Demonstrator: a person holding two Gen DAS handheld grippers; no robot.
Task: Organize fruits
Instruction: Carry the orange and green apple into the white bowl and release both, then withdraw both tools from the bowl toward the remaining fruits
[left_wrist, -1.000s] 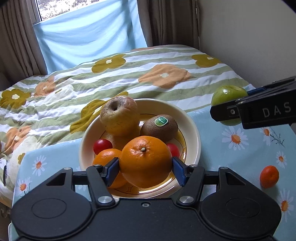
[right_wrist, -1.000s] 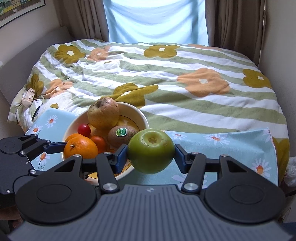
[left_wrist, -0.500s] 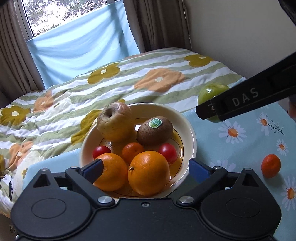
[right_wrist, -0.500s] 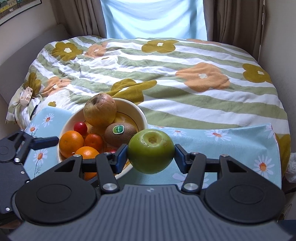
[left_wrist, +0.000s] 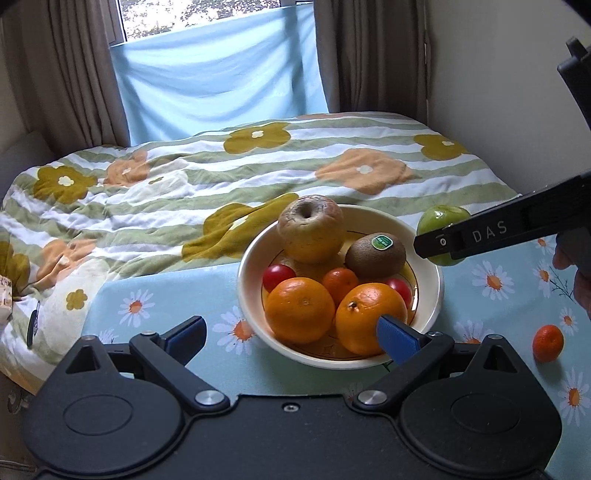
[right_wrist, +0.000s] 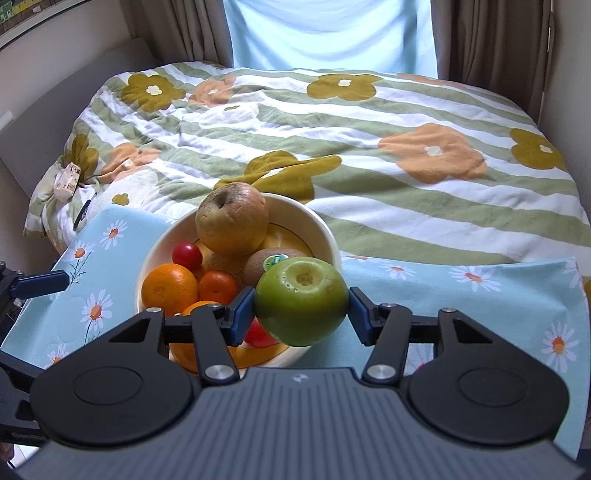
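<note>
A cream bowl (left_wrist: 430, 273) on the daisy-print cloth holds a yellow-brown apple (left_wrist: 311, 228), a kiwi (left_wrist: 375, 255), two oranges (left_wrist: 300, 309), a small mandarin, and cherry tomatoes. My left gripper (left_wrist: 291, 334) is open and empty, just in front of the bowl. My right gripper (right_wrist: 301, 308) is shut on a green apple (right_wrist: 301, 301) and holds it above the bowl's near right rim (right_wrist: 325, 229). The green apple also shows in the left wrist view (left_wrist: 441, 221), behind the right gripper's finger. A loose mandarin (left_wrist: 547, 342) lies on the cloth at the right.
The light blue daisy cloth (left_wrist: 147, 299) covers a table that stands against a bed with a flowered striped quilt (right_wrist: 369, 122). Curtains and a window are behind. A wall is close on the right.
My left gripper let go of the large orange in the bowl, opened wide and drew back to the left. My right gripper moved the green apple closer over the bowl.
</note>
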